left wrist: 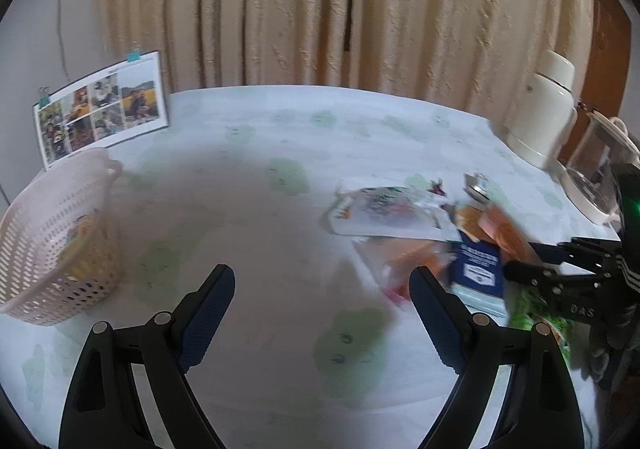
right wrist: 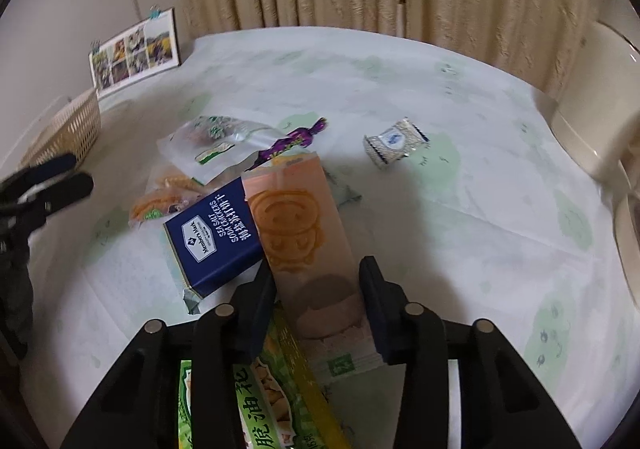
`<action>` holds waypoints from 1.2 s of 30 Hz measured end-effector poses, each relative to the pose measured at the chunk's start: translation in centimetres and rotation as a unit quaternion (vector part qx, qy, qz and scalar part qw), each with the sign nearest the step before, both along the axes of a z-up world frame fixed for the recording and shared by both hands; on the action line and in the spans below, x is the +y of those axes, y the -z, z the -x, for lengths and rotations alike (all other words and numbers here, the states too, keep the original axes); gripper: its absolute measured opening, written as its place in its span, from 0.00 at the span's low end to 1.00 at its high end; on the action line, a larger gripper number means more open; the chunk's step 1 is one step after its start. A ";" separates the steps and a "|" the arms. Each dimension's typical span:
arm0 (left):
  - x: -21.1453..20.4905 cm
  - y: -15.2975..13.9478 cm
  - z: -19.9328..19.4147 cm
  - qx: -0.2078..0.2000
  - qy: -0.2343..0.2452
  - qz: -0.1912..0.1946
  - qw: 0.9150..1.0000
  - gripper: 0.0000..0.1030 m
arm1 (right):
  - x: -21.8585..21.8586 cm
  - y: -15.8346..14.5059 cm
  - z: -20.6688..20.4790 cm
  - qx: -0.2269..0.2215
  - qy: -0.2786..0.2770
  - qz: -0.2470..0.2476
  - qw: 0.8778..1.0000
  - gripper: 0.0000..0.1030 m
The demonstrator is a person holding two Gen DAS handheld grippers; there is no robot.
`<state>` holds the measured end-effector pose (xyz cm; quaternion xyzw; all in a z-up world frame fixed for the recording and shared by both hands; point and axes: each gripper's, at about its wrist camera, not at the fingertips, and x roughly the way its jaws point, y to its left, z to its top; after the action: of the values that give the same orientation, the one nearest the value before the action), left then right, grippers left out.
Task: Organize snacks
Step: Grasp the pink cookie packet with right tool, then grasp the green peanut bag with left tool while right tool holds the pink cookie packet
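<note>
A round table [right wrist: 440, 185] covered with a pale cloth printed with green patches is seen in both views, backed by beige curtains [left wrist: 320, 9]. At its far right edge a cream flask [left wrist: 540, 109] is stood, with a clear glass jug [left wrist: 592, 177] beside it. A pink perforated basket [left wrist: 52, 241] is placed at the left side of the table, with some yellow and orange packets visible through its wall, and a photo card [left wrist: 100, 105] held by clips is propped behind it. The snacks are gathered in a loose pile right of centre: a clear pouch [right wrist: 212, 145], a navy cracker pack [right wrist: 216, 237], a green packet [right wrist: 248, 401] nearest the right camera, an orange wafer packet [right wrist: 296, 225], a purple wrapped sweet [right wrist: 292, 141] and, well apart from the pile, a small white-and-blue candy [right wrist: 394, 141]. The right gripper [right wrist: 316, 313] is closed on the near end of the orange wafer packet, a finger pressed to each long side. The left gripper [left wrist: 322, 313] is held over bare cloth between the basket and the pile, its fingers spread wide with nothing between them.
</note>
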<state>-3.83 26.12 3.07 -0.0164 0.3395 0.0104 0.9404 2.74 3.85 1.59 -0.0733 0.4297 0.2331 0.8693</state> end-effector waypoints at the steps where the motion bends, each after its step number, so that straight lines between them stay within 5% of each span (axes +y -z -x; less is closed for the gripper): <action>1: -0.4 0.0 0.0 0.002 0.008 0.001 1.000 0.86 | -0.2 -0.1 0.1 -0.001 0.004 -0.005 1.000 0.35; 8: -3.9 0.2 0.1 0.028 0.095 0.043 0.994 0.86 | -2.1 -1.0 0.7 -0.009 0.035 -0.040 0.999 0.33; 13: -7.2 0.6 -0.3 0.056 0.177 0.076 0.980 0.86 | -4.2 -1.3 1.0 0.002 0.050 -0.096 0.994 0.33; 21: -13.0 1.0 -0.8 0.058 0.284 0.031 0.957 0.86 | -6.6 -1.2 1.0 0.013 0.074 -0.179 0.981 0.33; 27: -16.8 2.7 -0.7 0.082 0.355 -0.016 0.931 0.86 | -7.8 -0.9 0.9 0.014 0.085 -0.209 0.974 0.33; 36: -19.7 4.2 -0.8 0.108 0.391 -0.051 0.912 0.88 | -8.4 -0.6 0.6 0.020 0.094 -0.228 0.969 0.33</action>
<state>-3.06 6.44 -1.15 0.1670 0.4177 -0.3393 0.8261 2.15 -4.59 2.21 0.1723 0.3875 0.2431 0.8724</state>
